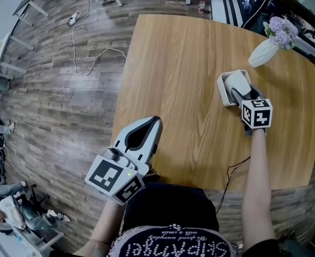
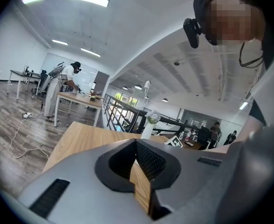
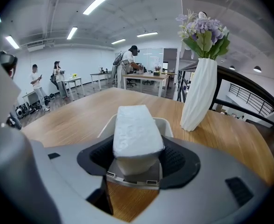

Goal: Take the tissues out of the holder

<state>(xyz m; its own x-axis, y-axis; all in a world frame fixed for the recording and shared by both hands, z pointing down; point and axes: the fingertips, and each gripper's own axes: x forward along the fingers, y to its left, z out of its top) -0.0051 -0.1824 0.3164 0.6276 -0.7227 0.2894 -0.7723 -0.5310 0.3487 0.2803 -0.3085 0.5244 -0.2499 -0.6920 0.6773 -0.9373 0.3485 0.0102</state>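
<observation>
The right gripper [image 3: 136, 158] squeezes the white block of tissues [image 3: 133, 127] from both sides as it pokes up out of its white holder [image 1: 222, 92] at two o'clock on the wooden table [image 1: 189, 52], just below a flower vase [image 1: 262, 53], while the left gripper [image 1: 156, 122] hangs at seven o'clock, jaws together and empty.

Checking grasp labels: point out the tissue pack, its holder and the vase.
tissue pack [image 3: 133, 134]: right gripper view, top face.
holder [image 3: 167, 125]: right gripper view, right rim.
vase [image 3: 200, 94]: right gripper view, middle of the white body.
</observation>
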